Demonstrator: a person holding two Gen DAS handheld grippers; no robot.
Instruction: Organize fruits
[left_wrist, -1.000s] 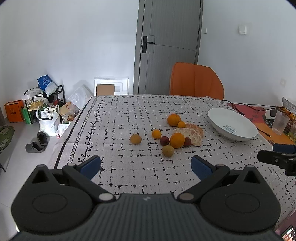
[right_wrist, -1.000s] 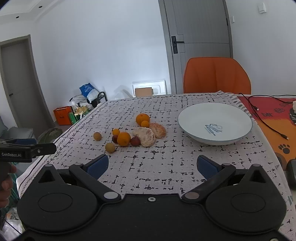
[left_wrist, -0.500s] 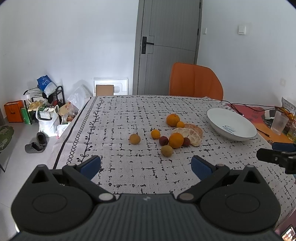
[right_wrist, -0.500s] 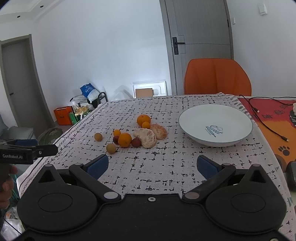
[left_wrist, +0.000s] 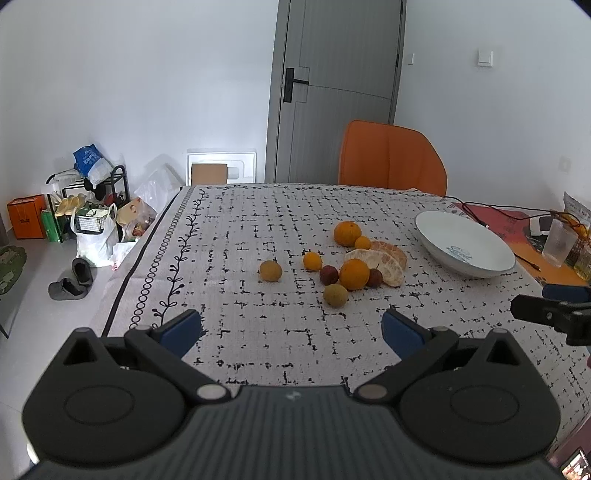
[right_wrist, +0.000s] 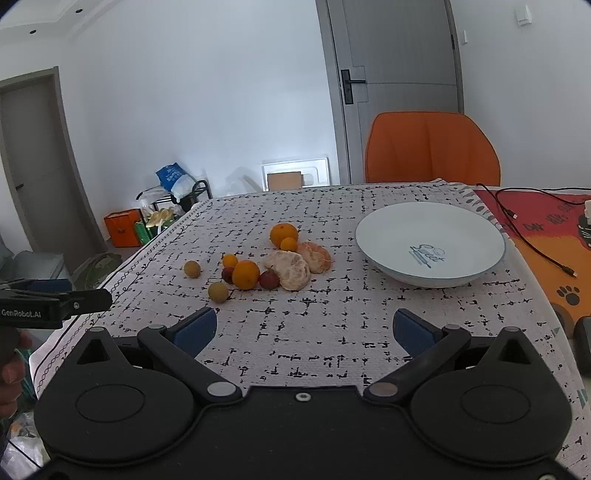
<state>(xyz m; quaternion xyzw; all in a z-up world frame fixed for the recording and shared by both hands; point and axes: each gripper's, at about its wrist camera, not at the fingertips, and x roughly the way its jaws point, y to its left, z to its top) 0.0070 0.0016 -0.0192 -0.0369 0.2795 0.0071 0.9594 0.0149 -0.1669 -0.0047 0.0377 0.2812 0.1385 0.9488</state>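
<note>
Several fruits lie in a cluster on the patterned tablecloth: a large orange (left_wrist: 347, 233) (right_wrist: 283, 234), a middle orange (left_wrist: 354, 274) (right_wrist: 246, 274), two peeled citrus pieces (left_wrist: 384, 260) (right_wrist: 291, 268), small red fruits (left_wrist: 328, 275) (right_wrist: 269, 279) and yellowish round fruits (left_wrist: 270, 270) (right_wrist: 218, 291). An empty white bowl (left_wrist: 463, 247) (right_wrist: 430, 243) stands to their right. My left gripper (left_wrist: 291, 328) is open and empty, short of the fruits. My right gripper (right_wrist: 304, 326) is open and empty, also short of them.
An orange chair (left_wrist: 391, 158) stands behind the table. A red-orange mat with black cables (right_wrist: 535, 221) lies right of the bowl, with a glass (left_wrist: 559, 245) on it. The table's left edge (left_wrist: 147, 251) drops to a floor with bags and slippers.
Both views have shifted very slightly; the fruits sit a touch lower and nearer in the right wrist view. Both grippers stay open and empty.
</note>
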